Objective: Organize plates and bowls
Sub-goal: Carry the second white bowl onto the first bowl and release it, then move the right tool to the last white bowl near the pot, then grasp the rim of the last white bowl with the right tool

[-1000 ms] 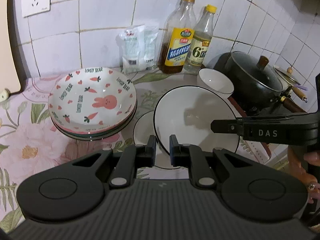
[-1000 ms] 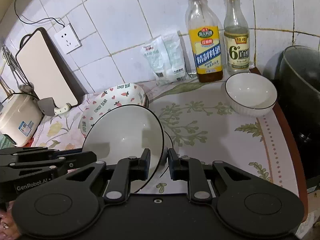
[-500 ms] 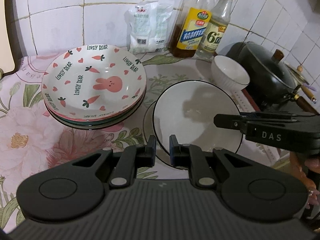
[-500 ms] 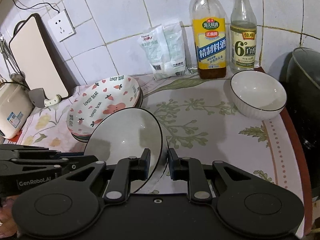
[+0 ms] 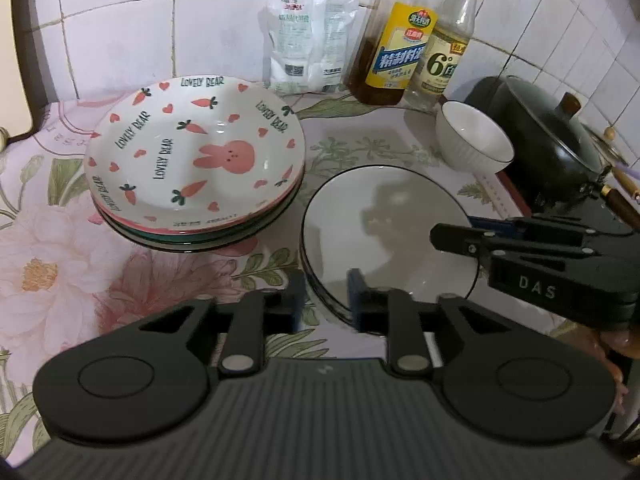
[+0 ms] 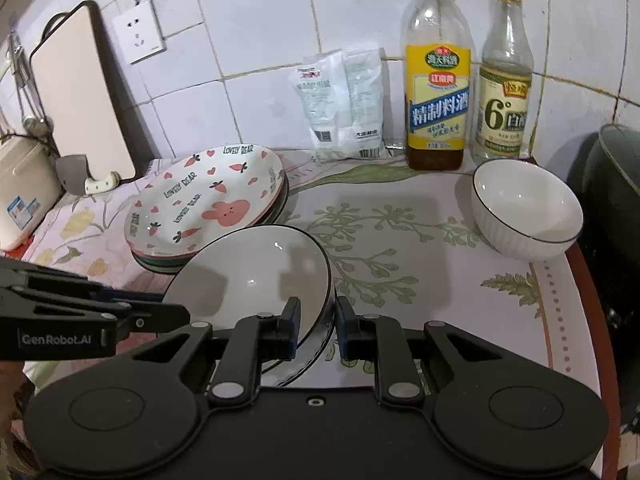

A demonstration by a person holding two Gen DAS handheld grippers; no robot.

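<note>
The left gripper point(image 5: 327, 300) is opening, its jaws parting on either side of the near rim of the black-rimmed white plate point(image 5: 384, 220) — the pads no longer press it. The right gripper point(image 6: 317, 330) is clamped on the opposite edge of this plate point(image 6: 256, 268), which sits on another dish on the floral tablecloth point(image 6: 420, 248), just beside the stack of rabbit plates point(image 5: 196, 152). A small white bowl point(image 6: 526, 208) stands well apart, near the two bottles point(image 6: 437, 80).
</note>
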